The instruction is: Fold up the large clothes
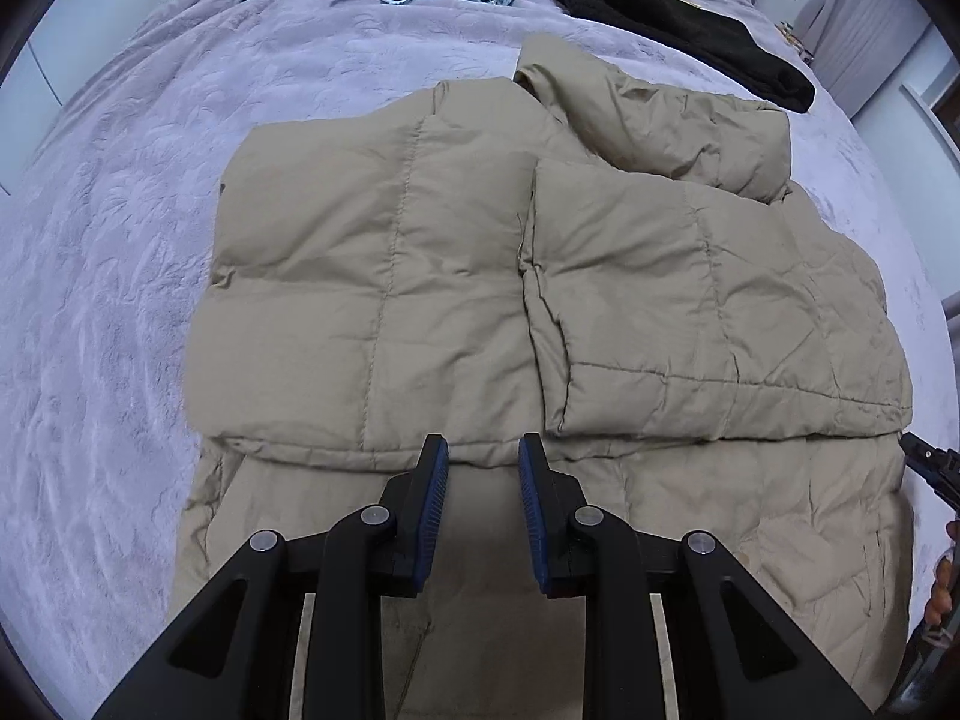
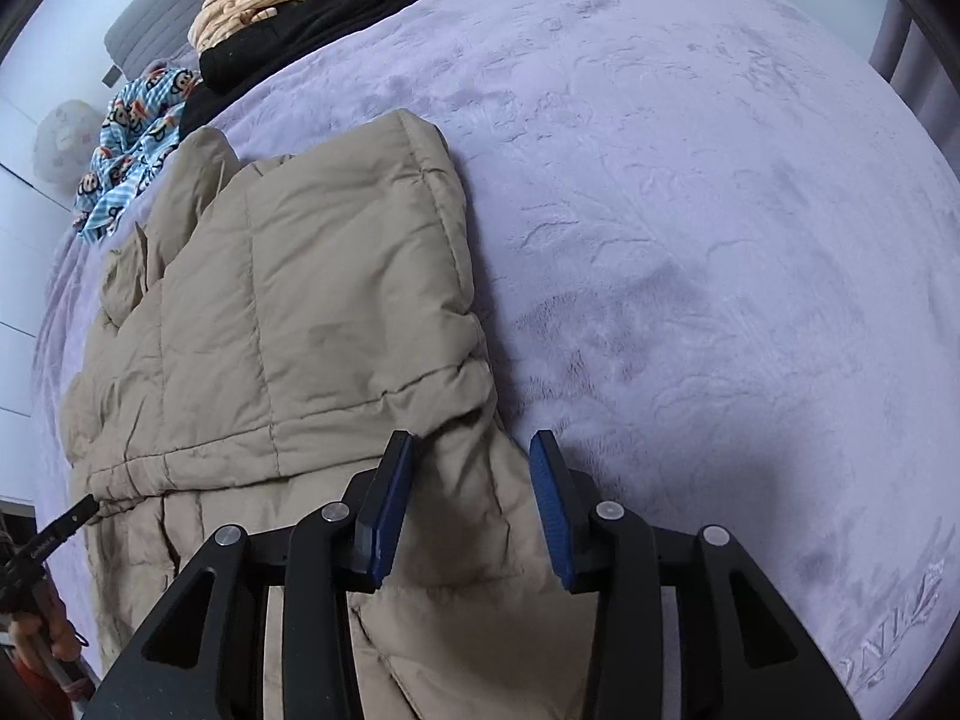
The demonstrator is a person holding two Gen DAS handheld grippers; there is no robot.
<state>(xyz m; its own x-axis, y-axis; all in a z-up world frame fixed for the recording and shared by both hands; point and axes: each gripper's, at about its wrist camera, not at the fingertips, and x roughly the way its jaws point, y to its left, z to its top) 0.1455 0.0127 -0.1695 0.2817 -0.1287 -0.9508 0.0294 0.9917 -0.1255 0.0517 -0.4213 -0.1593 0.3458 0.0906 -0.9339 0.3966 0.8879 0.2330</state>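
Jacket (image 1: 384,276) folded on bed | below left gripper (image 1: 483,450) | jaws apart

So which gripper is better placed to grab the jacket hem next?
Likely right: the right gripper already straddles the jacket edge, while the left gripper hovers open over flat fabric.
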